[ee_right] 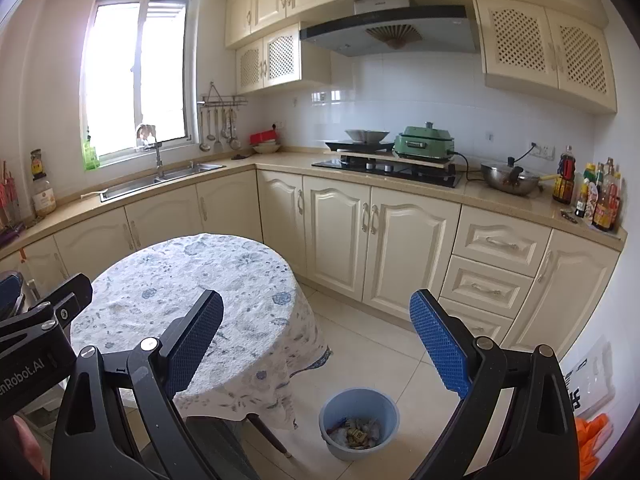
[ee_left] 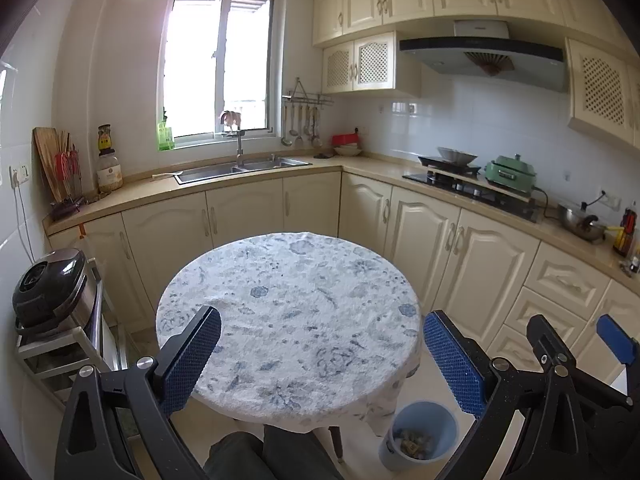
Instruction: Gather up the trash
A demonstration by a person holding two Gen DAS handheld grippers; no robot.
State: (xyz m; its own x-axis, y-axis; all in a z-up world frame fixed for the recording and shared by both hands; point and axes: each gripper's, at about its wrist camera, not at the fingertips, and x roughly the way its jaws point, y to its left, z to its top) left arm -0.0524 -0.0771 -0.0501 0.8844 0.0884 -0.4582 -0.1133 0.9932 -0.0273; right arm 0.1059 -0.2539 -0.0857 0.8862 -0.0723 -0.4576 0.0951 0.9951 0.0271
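We're parked over the round table point(ee_left: 288, 304), cloth bare as far as we can see, so nothing's left to grab. Left gripper point(ee_left: 322, 354) and right gripper point(ee_right: 316, 344) both gape wide, holding nothing. The trash point(ee_right: 356, 434) sits in the blue bin point(ee_right: 360, 404) on the floor beside the table.

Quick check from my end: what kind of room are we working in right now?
A home kitchen, by the look of it: a steel sink under the window, a gas stove beneath a range hood, and cream cabinets all round. A small cloth-covered round table stands in the middle, a blue trash bin beside it.
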